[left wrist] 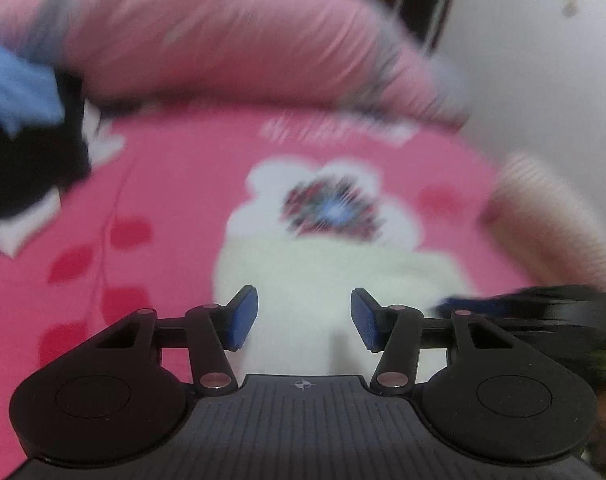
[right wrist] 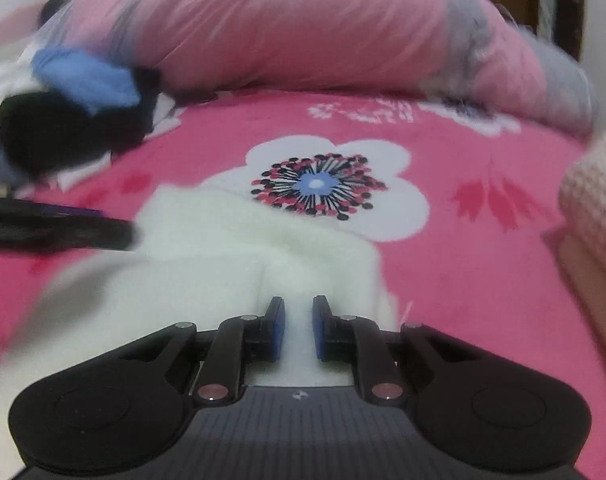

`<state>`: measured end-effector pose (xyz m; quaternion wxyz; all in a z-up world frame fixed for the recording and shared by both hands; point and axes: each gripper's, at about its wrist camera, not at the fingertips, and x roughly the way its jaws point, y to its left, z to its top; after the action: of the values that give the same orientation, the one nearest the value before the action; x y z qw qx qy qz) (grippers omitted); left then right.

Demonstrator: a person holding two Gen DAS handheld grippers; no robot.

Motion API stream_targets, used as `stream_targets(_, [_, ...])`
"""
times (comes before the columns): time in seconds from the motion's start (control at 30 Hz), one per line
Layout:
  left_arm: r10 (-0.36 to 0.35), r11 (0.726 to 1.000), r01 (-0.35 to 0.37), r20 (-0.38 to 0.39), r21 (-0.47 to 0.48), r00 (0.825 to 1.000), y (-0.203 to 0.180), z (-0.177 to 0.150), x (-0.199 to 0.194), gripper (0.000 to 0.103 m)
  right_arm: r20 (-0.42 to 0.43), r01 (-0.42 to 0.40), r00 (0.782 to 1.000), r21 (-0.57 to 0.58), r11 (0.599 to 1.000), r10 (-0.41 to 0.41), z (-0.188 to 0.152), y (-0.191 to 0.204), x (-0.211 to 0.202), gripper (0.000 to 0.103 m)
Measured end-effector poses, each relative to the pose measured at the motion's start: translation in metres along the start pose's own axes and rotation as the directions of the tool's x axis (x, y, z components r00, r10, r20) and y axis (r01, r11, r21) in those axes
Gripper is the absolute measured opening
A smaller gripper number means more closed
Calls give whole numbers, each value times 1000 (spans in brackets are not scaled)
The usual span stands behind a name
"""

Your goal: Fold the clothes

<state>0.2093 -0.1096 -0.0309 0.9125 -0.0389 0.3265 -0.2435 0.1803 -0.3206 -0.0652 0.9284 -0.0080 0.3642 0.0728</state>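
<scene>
Cream-white fleecy garment (right wrist: 223,256), rumpled, lies on the pink floral bedsheet (right wrist: 463,280), long axis near-to-far; right gripper (right wrist: 298,330) pinches its near ridge, left gripper (left wrist: 304,318) parted above it.

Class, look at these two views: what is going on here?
A person holding two handheld grippers is folding a fluffy white garment on a bright pink flowered bedsheet. The right gripper pinches a ridge of the white fabric. The left gripper hangs open over the same garment, gripping nothing. A black and blue clothes pile waits behind.
</scene>
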Motion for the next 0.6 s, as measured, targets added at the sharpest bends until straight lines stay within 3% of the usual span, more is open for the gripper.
stream_targets(0.1, [-42,998,43,-38,36,998,-12,-17,-19,54,-23,0,1000,-4,1000,0,-7,0,8,15])
stream_targets(0.17, [2,994,11,-117,108,993,-24,-44,-5,55,46,-2,999,-13,1000,3,-4,6,-25,15])
stream_targets(0.23, [54,977,-45,-38,208,998,-36,-65,-5,56,120,-4,993,-23,1000,7,1,13,-60,15])
stream_targets(0.33, [74,978,-66,-33,200,997,-40,-63,-5,57,213,-2,977,-40,999,10,2,23,-106,16])
stream_targets(0.4, [74,981,-66,-36,185,997,-39,-60,-8,56,172,-1,985,-36,999,7,-9,24,-103,16])
stream_targets(0.5, [77,982,-76,0,173,997,-41,-57,-34,51,-2,23,1000,-31,999,-23,-55,17,-38,17])
stream_targets(0.53, [63,982,-67,29,178,998,-44,-58,-48,51,49,16,999,-23,1000,-15,-68,15,-34,17])
stream_targets(0.6, [42,978,-51,46,202,998,-54,-64,-66,51,39,-27,999,91,996,23,-60,3,-41,17])
